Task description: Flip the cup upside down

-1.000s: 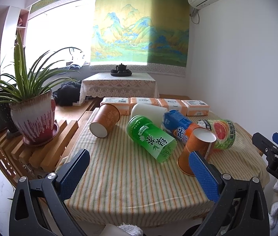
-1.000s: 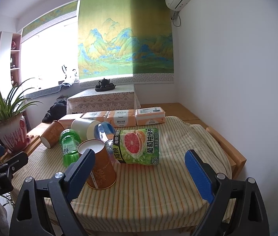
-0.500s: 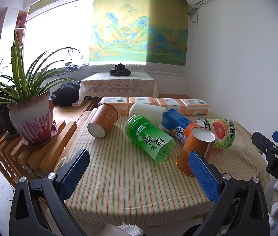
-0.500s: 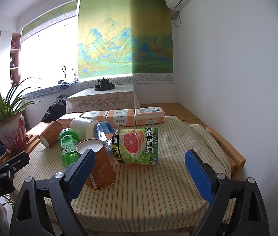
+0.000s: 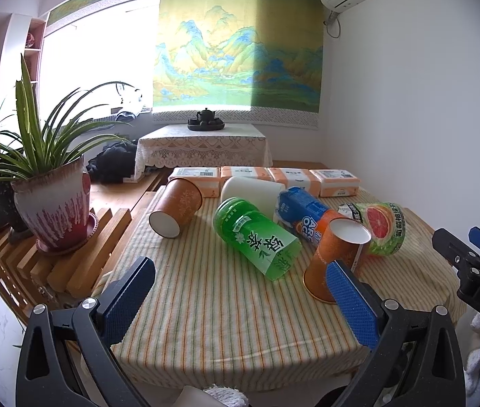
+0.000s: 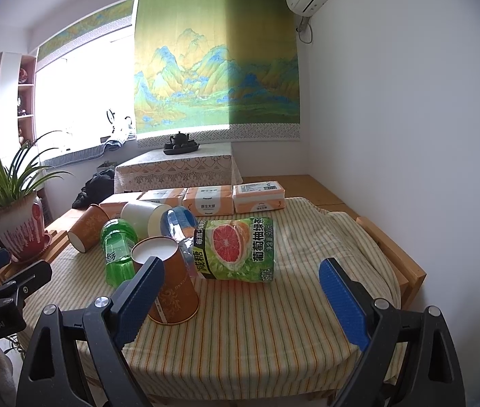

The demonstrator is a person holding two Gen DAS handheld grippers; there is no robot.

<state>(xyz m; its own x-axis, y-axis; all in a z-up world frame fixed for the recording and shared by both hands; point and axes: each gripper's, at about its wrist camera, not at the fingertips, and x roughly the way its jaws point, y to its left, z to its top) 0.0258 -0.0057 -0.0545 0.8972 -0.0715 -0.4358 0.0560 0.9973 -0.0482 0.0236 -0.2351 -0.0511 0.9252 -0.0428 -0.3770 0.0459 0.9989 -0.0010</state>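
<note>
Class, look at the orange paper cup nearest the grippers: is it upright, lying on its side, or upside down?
Upside down. The orange cup stands with its wide mouth down on the striped tablecloth, and its white, closed base faces up.

The right gripper [image 6: 240, 291] hangs over the striped worktop [image 6: 274, 322], its blue-padded fingers [image 6: 340, 293] spread wide with nothing between them. At nine o'clock of the gap an orange paper cup [image 6: 168, 285] stands mouth down, its white base up. Just behind it, at twelve o'clock, lies a grapefruit green tea bottle [image 6: 236, 249] on its side.
</note>
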